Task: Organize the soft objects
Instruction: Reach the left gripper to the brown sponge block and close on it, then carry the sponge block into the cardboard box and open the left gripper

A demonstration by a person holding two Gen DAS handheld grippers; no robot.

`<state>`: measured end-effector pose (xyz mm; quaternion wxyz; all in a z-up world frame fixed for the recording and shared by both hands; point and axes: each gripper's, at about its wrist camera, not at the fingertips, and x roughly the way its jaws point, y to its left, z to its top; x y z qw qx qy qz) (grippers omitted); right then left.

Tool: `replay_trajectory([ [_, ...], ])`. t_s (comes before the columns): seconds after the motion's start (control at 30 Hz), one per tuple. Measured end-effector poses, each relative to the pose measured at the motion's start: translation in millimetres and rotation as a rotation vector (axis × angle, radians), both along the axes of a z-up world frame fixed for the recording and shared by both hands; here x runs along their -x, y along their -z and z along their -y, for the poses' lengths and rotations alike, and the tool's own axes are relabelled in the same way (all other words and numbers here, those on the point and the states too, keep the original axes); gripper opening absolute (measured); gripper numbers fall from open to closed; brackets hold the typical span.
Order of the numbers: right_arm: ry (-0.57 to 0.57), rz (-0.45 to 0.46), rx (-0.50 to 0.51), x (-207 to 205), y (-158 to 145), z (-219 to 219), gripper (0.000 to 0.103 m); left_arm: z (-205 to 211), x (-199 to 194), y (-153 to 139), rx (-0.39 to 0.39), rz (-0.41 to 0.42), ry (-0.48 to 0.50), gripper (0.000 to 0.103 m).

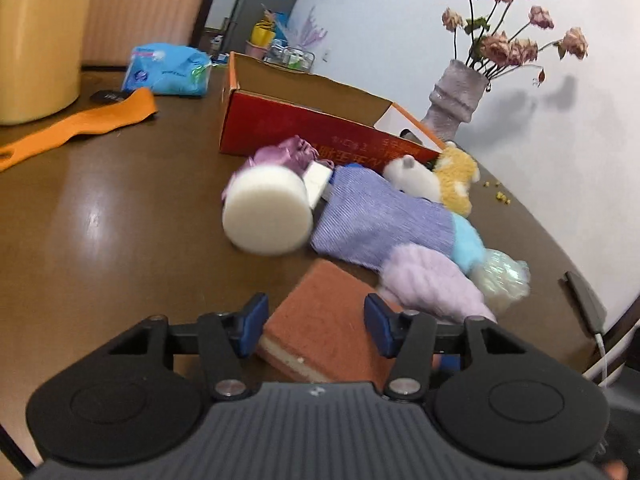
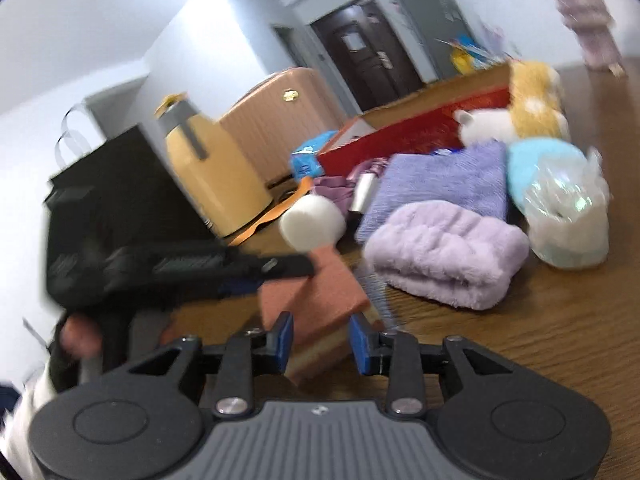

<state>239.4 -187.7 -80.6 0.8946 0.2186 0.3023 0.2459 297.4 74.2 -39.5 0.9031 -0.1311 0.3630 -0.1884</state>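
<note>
A rust-orange sponge pad (image 1: 320, 320) lies on the brown table right in front of my open left gripper (image 1: 316, 326), its near end between the blue fingertips. It also shows in the right wrist view (image 2: 320, 300), just ahead of my open right gripper (image 2: 320, 344). Behind it lie a white foam cylinder (image 1: 266, 212), a purple knit cloth (image 1: 380, 220), a lilac fluffy towel (image 1: 428, 284), a light blue plush (image 1: 468, 244), a yellow-and-white plush toy (image 1: 452, 180) and a purple satin pouch (image 1: 288, 152). An open red cardboard box (image 1: 304, 120) stands behind the pile.
A vase of dried roses (image 1: 456, 96) stands at the back right. An orange band (image 1: 80, 128), a blue packet (image 1: 168, 68) and a yellow jug (image 1: 36, 40) are at the left. A clear plastic bag (image 2: 568, 216) sits beside the towel. The left gripper's black body (image 2: 180, 272) crosses the right wrist view.
</note>
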Motion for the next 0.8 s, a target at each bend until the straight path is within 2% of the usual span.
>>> replay_trajectory([
  [0.07,0.016,-0.001,0.03,1.5,-5.0,8.8,0.032,1.9,24.7,0.1,0.075,-0.056,-0.022,0.053],
  [0.13,0.018,0.015,0.059,5.6,-9.5,18.8,0.032,5.0,45.6,-0.8,0.128,-0.059,-0.024,0.054],
  [0.23,0.002,0.002,0.116,5.3,-11.0,24.0,0.032,10.7,53.8,0.6,0.11,-0.035,-0.049,0.054],
  [0.3,-0.001,-0.011,0.104,3.2,-10.2,27.6,0.032,11.8,50.8,2.0,0.104,-0.036,-0.07,0.054],
  [0.33,0.004,-0.03,0.097,0.7,-9.6,28.5,0.036,12.0,48.8,2.8,0.108,-0.036,-0.075,0.054],
  [0.37,0.012,-0.045,0.096,0.1,-9.4,28.0,0.046,12.6,45.9,3.3,0.109,-0.034,-0.081,0.054],
  [0.43,0.03,-0.064,0.108,-1.0,-8.5,26.3,0.058,12.6,43.6,3.7,0.107,-0.027,-0.083,0.052],
  [0.47,0.036,-0.069,0.114,-0.8,-7.3,25.4,0.057,12.7,43.8,4.6,0.108,-0.029,-0.088,0.048],
  [0.5,0.031,-0.066,0.096,0.1,-6.6,25.3,0.052,13.3,43.3,5.7,0.107,-0.039,-0.087,0.035],
  [0.53,0.014,-0.069,0.059,0.4,-5.6,26.4,0.034,14.4,43.9,7.5,0.104,-0.052,-0.085,0.034],
  [0.57,-0.001,-0.083,0.01,-0.5,-4.9,28.0,0.027,15.1,46.7,8.1,0.1,-0.042,-0.092,0.034],
  [0.7,0.009,-0.084,0.039,0.2,-12.1,24.9,0.024,19.0,54.0,5.9,0.095,-0.035,-0.108,0.032],
  [0.8,0.017,0.01,0.102,1.6,-45.5,20.3,0.024,20.8,49.9,-18.2,0.098,0.032,-0.092,0.031],
])
